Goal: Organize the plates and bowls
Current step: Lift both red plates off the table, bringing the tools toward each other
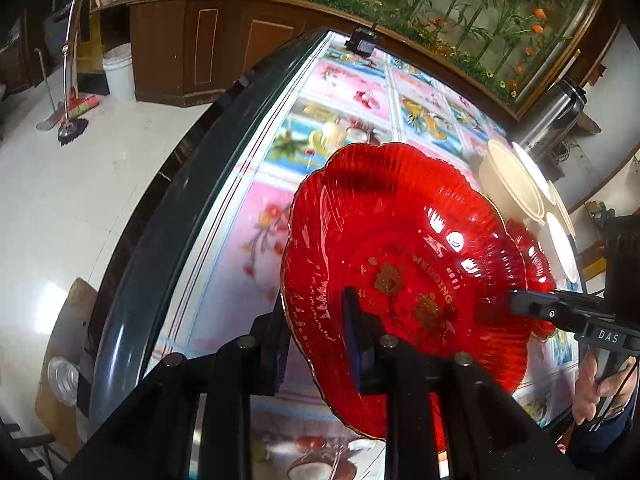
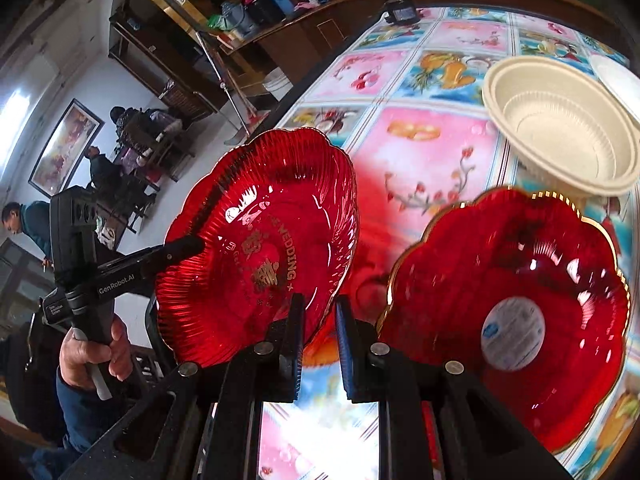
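Presently the left claw [image 1: 314, 316] is pinching the red plate [image 1: 400, 240] by its rim, tilted above the surface [image 1: 256, 184] near its front edge, while the right claw [image 2: 319, 310] is hovering spread beside the opposite rim. With one glossy rim pinched, the plate is likely risking a slip onto the second plate [image 2: 520, 280]

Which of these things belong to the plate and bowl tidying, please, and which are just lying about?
Job:
wedding plate, clamped in the left claw
second red plate
cream bowl
right claw, open

Lying about:
steel flask
white bucket
mop
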